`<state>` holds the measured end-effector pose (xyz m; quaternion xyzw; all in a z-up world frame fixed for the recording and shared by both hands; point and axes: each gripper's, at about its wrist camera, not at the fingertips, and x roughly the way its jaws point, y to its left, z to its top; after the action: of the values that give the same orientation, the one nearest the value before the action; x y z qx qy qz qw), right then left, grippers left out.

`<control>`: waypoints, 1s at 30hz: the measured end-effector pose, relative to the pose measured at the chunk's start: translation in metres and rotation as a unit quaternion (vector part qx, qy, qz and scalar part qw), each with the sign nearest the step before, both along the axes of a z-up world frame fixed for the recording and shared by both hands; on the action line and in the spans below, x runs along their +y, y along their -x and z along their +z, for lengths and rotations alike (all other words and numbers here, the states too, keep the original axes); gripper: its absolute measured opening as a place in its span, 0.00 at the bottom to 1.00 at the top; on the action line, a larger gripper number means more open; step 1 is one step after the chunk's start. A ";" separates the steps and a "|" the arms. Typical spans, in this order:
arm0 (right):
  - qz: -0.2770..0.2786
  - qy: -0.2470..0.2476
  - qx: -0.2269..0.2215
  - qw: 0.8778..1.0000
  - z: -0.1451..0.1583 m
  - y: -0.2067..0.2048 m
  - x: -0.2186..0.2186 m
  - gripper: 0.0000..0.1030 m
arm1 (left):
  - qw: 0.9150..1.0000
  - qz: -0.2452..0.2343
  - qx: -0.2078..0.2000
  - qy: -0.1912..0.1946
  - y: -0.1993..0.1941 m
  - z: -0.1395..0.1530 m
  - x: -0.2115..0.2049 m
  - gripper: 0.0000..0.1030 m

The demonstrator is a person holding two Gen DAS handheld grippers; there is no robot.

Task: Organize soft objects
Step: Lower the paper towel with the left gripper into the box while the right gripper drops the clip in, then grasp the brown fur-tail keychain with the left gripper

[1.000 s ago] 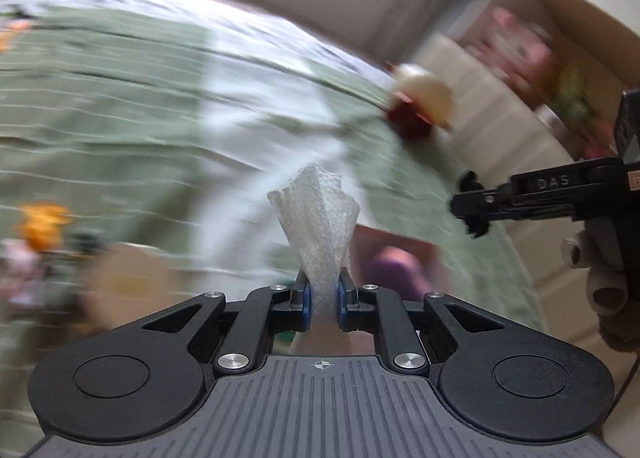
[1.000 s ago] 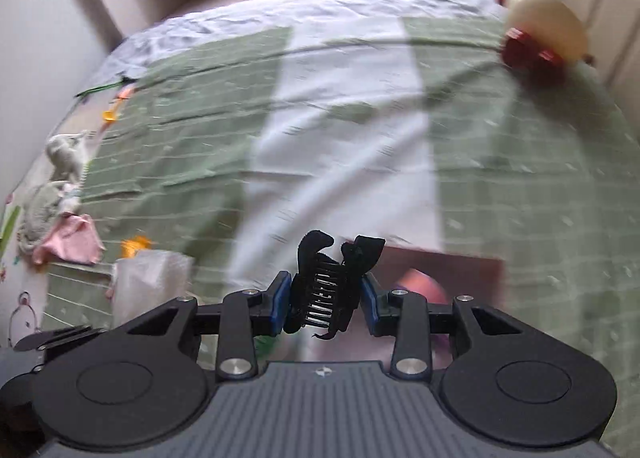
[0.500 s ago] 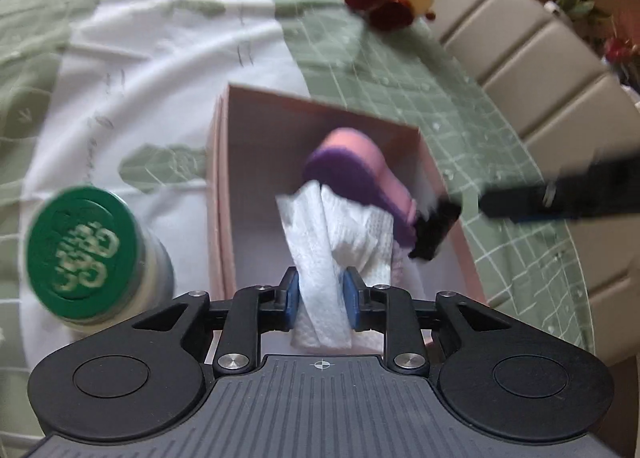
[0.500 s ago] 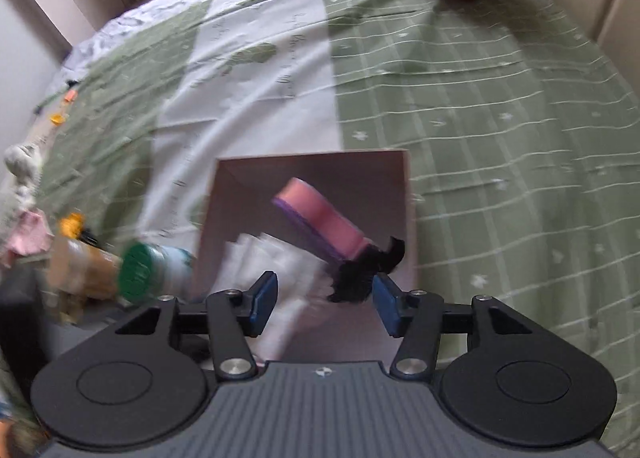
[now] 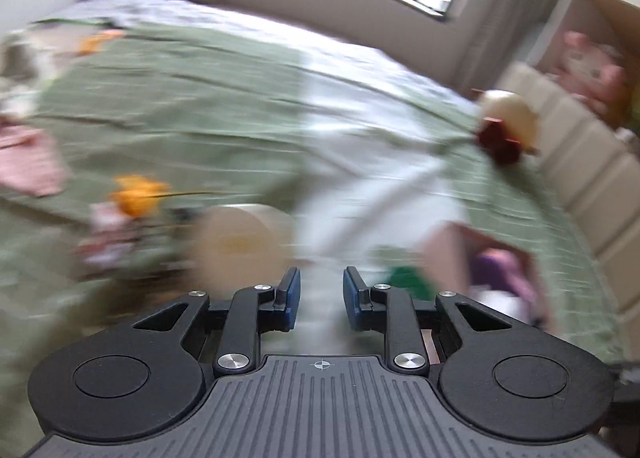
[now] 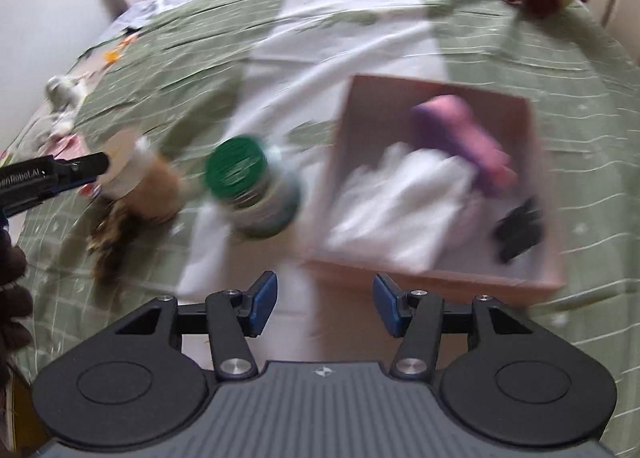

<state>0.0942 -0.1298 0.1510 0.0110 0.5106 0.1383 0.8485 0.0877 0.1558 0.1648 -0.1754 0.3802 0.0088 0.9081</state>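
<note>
Both the right gripper (image 6: 324, 306) and left gripper (image 5: 319, 294) gape empty. Ahead-right of the right one, the pink box (image 6: 540, 258) holds white cloth (image 6: 400, 201), purple-pink sponge (image 6: 460, 133) and black clip (image 6: 520, 230); a green-lidded jar (image 6: 252, 185) stands ahead-left, seen whole only here.

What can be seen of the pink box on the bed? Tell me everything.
The pink box is a shallow, open-topped, roughly square tray that looks like cardboard. It sits flat on the green and white bedspread, to the right of a green-lidded jar. Inside lie a crumpled white cloth, a pink and purple sponge-like piece and a black hair clip. Neither gripper touches it. Motion blur hides finer detail.
</note>
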 end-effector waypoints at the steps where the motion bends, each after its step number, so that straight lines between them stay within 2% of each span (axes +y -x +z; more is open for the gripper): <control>1: 0.012 0.005 -0.002 1.000 -0.004 0.006 0.012 0.52 | 1.000 0.014 0.010 -0.011 0.010 -0.002 0.017 0.26; 5: 0.059 0.013 -0.002 0.998 -0.015 0.022 0.057 0.52 | 0.996 0.056 0.051 -0.043 0.026 -0.019 0.071 0.26; 9: 0.089 0.000 0.019 0.996 -0.027 0.030 0.095 0.52 | 0.994 0.035 0.071 -0.077 0.032 -0.029 0.095 0.26; 11: 0.102 0.000 0.022 0.995 -0.030 0.034 0.110 0.52 | 0.994 0.005 0.076 -0.080 0.031 -0.034 0.096 0.26; 15: 0.132 0.012 0.016 0.991 -0.032 0.040 0.133 0.52 | 0.995 -0.052 0.085 -0.029 0.030 -0.043 0.095 0.26; 17: 0.140 0.020 0.010 0.990 -0.031 0.042 0.139 0.52 | 0.993 -0.073 0.087 -0.022 0.020 -0.045 0.085 0.26; 19: 0.142 0.022 0.012 0.990 -0.033 0.040 0.141 0.52 | 0.992 -0.081 0.087 -0.035 0.005 -0.054 0.074 0.26; 24: 0.142 0.027 0.024 0.989 -0.036 0.042 0.138 0.52 | 0.986 -0.075 0.121 -0.081 -0.031 -0.086 0.060 0.26; 28: 0.133 0.030 0.040 0.990 -0.043 0.043 0.131 0.52 | 0.982 -0.099 0.126 -0.100 -0.034 -0.102 0.054 0.27; 30: 0.127 0.029 0.046 0.990 -0.045 0.042 0.129 0.52 | 0.980 -0.107 0.126 -0.108 -0.026 -0.101 0.055 0.25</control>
<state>0.0521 -0.0003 0.1057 -0.0722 0.5501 0.2297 0.7997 0.1139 0.2103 0.0641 -0.0320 0.5051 -0.0255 0.8621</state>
